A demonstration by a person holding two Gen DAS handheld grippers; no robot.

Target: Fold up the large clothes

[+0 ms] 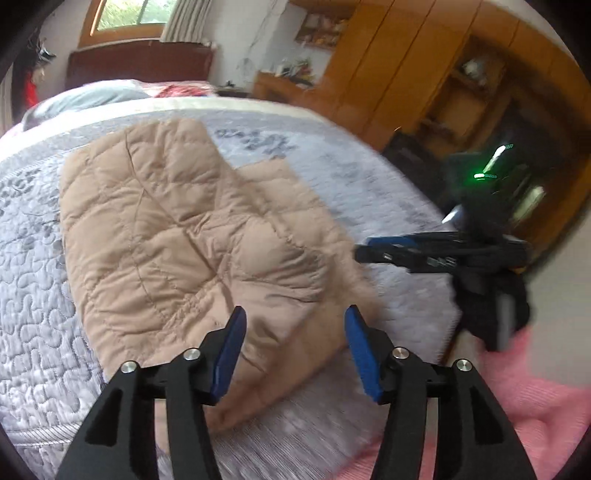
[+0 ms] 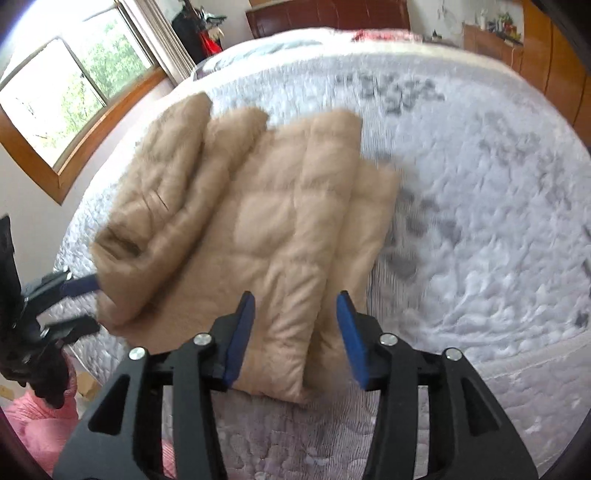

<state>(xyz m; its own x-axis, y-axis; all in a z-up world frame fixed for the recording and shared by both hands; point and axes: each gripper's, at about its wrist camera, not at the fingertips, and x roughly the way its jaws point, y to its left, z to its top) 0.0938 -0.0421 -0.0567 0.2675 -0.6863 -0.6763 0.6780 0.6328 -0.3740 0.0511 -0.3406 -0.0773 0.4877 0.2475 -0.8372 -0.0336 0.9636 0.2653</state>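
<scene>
- folded beige quilted puffer coat [image 1: 192, 221] lying on the grey-white quilted bed [image 1: 33, 314]
- left gripper [image 1: 293, 354] spread, nothing pinched
- right gripper [image 2: 295, 339] spread too, hovering over the coat's near edge

The folded tan jacket [image 2: 251, 221] fills the bed's near-left part; bare quilt [image 2: 480, 221] right of it lies open, a wardrobe [image 1: 406, 74] standing beyond.

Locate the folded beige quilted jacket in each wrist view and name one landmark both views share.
Left wrist view: the beige quilted jacket fills centre-left, lying on the grey bedspread, just beyond the open left claw.
Right wrist view: the jacket lies centre-left, ahead of the open right claw.
Shared landmark: the dark wooden headboard at the top.
</scene>
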